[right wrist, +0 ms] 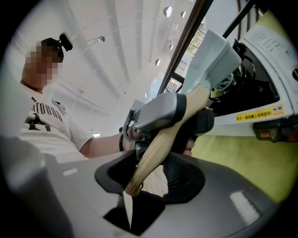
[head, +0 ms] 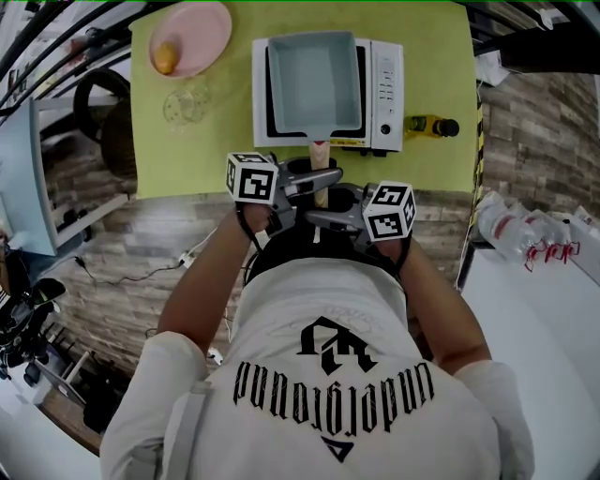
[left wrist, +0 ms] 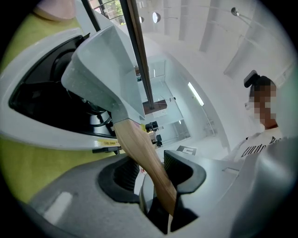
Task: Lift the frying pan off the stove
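A grey, rectangular frying pan (head: 314,80) sits over the white stove (head: 386,94) at the upper middle of the head view, on a green tabletop (head: 450,141). Its wooden handle (head: 320,150) points down the frame toward the person. The left hand-held gripper (left wrist: 156,172) is clamped on that handle, and the right hand-held gripper (right wrist: 153,172) grips it too, just below the left one. At upper left, a pink plate (head: 202,28) holds 1 orange fruit (head: 165,58), with a clear glass (head: 185,105) below it.
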Demonstrator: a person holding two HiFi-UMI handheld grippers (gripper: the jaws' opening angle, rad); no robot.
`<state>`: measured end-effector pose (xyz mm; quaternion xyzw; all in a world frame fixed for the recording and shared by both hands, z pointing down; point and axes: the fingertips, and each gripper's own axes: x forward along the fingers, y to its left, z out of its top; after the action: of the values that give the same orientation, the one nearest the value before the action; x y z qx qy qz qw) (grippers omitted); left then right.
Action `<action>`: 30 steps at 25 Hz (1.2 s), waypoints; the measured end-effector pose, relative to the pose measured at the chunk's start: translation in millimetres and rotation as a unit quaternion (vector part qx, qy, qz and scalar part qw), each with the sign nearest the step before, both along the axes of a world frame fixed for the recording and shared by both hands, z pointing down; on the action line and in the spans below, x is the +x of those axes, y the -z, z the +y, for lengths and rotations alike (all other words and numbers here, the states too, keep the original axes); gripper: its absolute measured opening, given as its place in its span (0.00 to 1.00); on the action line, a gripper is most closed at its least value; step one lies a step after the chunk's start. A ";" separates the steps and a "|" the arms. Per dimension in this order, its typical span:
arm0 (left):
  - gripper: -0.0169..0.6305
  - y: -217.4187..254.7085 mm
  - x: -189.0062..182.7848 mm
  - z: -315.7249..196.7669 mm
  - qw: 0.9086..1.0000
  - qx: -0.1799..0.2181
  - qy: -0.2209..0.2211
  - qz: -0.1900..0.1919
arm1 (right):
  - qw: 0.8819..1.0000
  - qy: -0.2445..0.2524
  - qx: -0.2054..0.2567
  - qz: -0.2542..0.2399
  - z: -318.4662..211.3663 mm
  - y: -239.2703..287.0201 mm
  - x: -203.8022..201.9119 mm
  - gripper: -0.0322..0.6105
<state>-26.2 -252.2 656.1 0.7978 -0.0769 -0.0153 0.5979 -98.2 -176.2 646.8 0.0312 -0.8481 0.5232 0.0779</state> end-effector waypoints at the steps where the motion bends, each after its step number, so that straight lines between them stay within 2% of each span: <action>1: 0.30 4.7 0.0 0.7 1.000 0.006 -0.002 -0.002 | 1.000 0.000 0.004 -0.002 0.6 4.0 -0.8 0.33; 11: 0.30 72.9 -8.9 15.6 0.997 0.074 -0.023 -0.027 | 0.998 -0.007 0.059 -0.024 13.7 64.5 -16.0 0.32; 21: 0.30 138.9 -24.8 42.7 0.989 0.143 -0.046 -0.015 | 0.992 -0.011 0.126 -0.022 37.2 118.0 -38.1 0.32; 30: 0.29 161.6 -28.9 71.1 0.983 0.169 -0.067 -0.014 | 0.987 -0.029 0.156 -0.009 60.9 136.5 -46.7 0.32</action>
<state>-55.1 -181.1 494.5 0.8906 -0.0276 0.0229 0.4534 -144.8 -115.4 510.2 0.0633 -0.9188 0.3866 0.0493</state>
